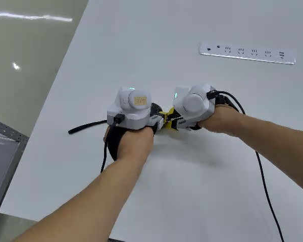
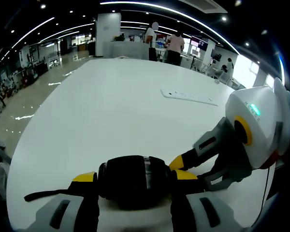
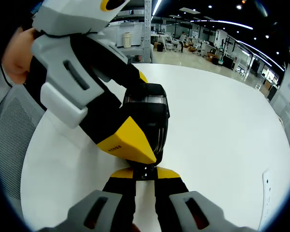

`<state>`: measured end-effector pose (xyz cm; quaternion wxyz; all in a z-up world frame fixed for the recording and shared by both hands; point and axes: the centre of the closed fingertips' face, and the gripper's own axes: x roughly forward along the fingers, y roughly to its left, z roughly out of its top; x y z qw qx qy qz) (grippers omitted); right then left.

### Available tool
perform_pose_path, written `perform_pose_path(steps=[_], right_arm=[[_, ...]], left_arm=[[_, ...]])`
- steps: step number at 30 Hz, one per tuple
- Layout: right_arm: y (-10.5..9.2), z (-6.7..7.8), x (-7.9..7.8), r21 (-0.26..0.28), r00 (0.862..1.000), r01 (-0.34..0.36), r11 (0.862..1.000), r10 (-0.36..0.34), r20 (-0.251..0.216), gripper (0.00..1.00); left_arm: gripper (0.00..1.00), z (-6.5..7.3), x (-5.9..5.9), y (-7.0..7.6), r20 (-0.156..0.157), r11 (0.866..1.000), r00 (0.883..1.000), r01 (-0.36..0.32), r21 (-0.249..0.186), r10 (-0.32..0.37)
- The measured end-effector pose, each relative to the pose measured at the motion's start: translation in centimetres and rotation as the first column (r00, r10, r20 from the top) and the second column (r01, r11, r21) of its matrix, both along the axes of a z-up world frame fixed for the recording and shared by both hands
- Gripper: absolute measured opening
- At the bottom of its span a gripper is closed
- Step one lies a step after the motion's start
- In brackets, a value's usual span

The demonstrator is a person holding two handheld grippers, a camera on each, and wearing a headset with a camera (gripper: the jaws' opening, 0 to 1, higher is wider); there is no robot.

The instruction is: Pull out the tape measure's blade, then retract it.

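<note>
A black tape measure (image 1: 155,107) sits just above the white table, and both grippers meet at it. My left gripper (image 2: 135,182) is shut on its case (image 2: 133,176), one yellow-tipped jaw on each side. A black wrist strap (image 2: 43,195) trails off the case to the left. My right gripper (image 3: 145,173) comes in from the other side and is shut on the blade's end hook at the case mouth. In the right gripper view the case (image 3: 147,113) stands right in front, with the left gripper's yellow finger (image 3: 128,142) across it. No blade length shows between case and hook.
A white power strip (image 1: 247,52) lies at the far right of the table (image 1: 156,40). A black cable (image 1: 262,171) runs from the right gripper toward me over the table. The table's left edge drops to a shiny floor (image 1: 25,50). People stand far behind the table.
</note>
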<state>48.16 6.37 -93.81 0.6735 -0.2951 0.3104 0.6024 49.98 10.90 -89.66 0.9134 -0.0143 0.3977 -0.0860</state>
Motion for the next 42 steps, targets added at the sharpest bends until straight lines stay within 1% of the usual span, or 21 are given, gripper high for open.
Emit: perform_pose_path(steps=[5, 21, 25, 31, 37, 39, 41, 42], right_arm=[[-0.07, 0.06, 0.00, 0.001, 1.000, 0.003, 1.000, -0.003, 0.007, 0.14], [-0.18, 0.12, 0.02, -0.005, 1.000, 0.019, 1.000, -0.019, 0.009, 0.16], [-0.13, 0.11, -0.01, -0.009, 1.000, 0.028, 1.000, -0.028, 0.012, 0.16], [-0.18, 0.11, 0.04, -0.009, 0.999, 0.038, 0.999, -0.038, 0.011, 0.16], [-0.30, 0.11, -0.01, -0.005, 0.998, 0.058, 0.998, -0.058, 0.009, 0.18], [-0.35, 0.11, -0.03, 0.000, 0.997, 0.070, 0.998, -0.070, 0.007, 0.19], [-0.35, 0.14, -0.04, 0.004, 0.997, 0.079, 0.997, -0.079, 0.006, 0.19], [-0.44, 0.19, -0.08, 0.006, 0.996, 0.087, 0.996, -0.087, 0.006, 0.20]], left_arm=[[0.57, 0.07, 0.00, 0.01, 0.015, 1.000, 1.000, 0.000, 0.001, 0.000], [0.59, -0.09, 0.17, 0.04, 0.018, 1.000, 1.000, -0.008, 0.000, 0.008], [0.60, -0.05, 0.20, 0.12, 0.024, 1.000, 1.000, 0.001, 0.012, -0.001], [0.60, -0.16, 0.02, 0.28, 0.022, 0.999, 1.000, 0.017, 0.030, -0.017], [0.60, -0.11, -0.01, 0.26, 0.033, 0.998, 0.998, 0.043, 0.055, -0.045], [0.60, -0.17, -0.03, 0.26, 0.032, 0.996, 0.998, 0.058, 0.069, -0.060], [0.60, -0.11, -0.09, 0.21, 0.032, 0.995, 0.997, 0.065, 0.073, -0.067], [0.61, -0.15, -0.19, 0.13, 0.027, 0.995, 0.997, 0.068, 0.071, -0.070]])
